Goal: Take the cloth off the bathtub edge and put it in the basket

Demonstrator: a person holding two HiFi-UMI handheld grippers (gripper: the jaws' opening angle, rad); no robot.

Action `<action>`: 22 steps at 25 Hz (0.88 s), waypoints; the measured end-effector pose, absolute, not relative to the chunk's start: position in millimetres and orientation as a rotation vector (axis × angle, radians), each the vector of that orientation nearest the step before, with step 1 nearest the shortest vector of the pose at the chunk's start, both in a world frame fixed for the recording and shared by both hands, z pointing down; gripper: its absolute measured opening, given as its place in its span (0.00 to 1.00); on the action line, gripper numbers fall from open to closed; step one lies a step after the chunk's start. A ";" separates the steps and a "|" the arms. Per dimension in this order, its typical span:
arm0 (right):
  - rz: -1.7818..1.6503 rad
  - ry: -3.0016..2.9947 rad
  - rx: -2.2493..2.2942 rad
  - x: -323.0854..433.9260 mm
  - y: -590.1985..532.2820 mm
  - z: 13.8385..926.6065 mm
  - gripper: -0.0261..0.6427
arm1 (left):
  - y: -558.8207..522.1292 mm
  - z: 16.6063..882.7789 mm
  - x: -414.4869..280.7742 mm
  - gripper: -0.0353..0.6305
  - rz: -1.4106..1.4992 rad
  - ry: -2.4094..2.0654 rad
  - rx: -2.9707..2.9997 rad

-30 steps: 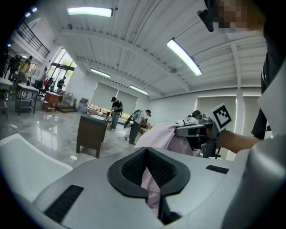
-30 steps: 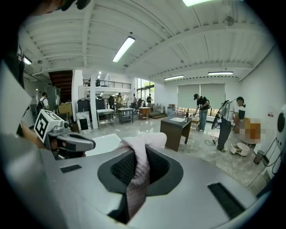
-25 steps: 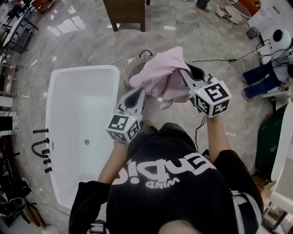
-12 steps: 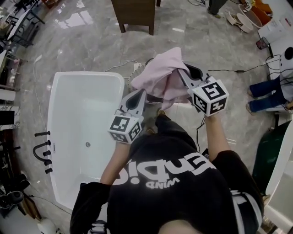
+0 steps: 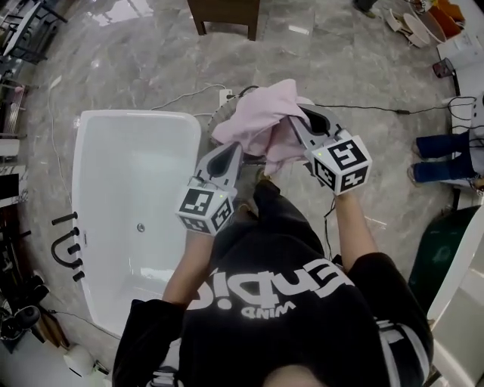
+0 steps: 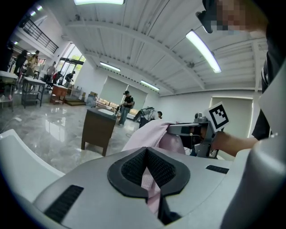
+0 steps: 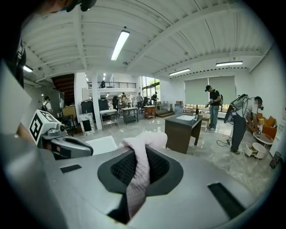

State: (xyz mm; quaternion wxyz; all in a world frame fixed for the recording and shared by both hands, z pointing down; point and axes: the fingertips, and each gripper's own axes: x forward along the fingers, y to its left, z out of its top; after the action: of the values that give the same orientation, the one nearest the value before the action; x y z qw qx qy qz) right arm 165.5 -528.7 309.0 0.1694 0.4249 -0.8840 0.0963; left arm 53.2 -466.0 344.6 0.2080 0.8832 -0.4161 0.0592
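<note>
A pale pink cloth (image 5: 261,121) hangs bunched in the air between both grippers, over the wire basket (image 5: 224,109), which it mostly hides. My left gripper (image 5: 231,151) is shut on the cloth's lower left edge; a pink strip (image 6: 147,179) runs between its pads. My right gripper (image 5: 299,121) is shut on the cloth at its right side, with a fold (image 7: 138,174) pinched between its pads. The white bathtub (image 5: 98,219) stands to the left, its edge bare.
Black tap fittings (image 5: 66,249) stand at the tub's left side. A dark wooden cabinet (image 5: 227,13) is beyond the basket. A black cable (image 5: 378,109) runs across the marble floor to the right, where a seated person's legs (image 5: 442,155) show. Other people stand far off.
Both grippers have carried the cloth along together, and the basket now lies under it. The tub and the cabinet have shifted in view as the head turned.
</note>
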 end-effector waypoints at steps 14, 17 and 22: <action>0.492 -2.374 1.068 146.5 -572.5 559.2 0.09 | -533.2 522.8 52.6 0.07 0.236 -1.170 2.260; 0.493 -2.338 1.044 140.9 -579.5 625.4 0.08 | -543.9 581.4 51.2 0.07 0.248 -1.151 2.247; 0.558 -2.262 0.978 132.4 -576.2 720.8 0.08 | -536.0 665.4 39.3 0.07 0.316 -1.135 2.181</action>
State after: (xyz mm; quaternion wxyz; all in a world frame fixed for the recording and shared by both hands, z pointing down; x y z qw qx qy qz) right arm 132.4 -576.2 720.8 0.3027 0.3690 -0.8532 0.2104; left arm 39.3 -536.0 665.4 0.3255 0.8319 -0.4330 0.1207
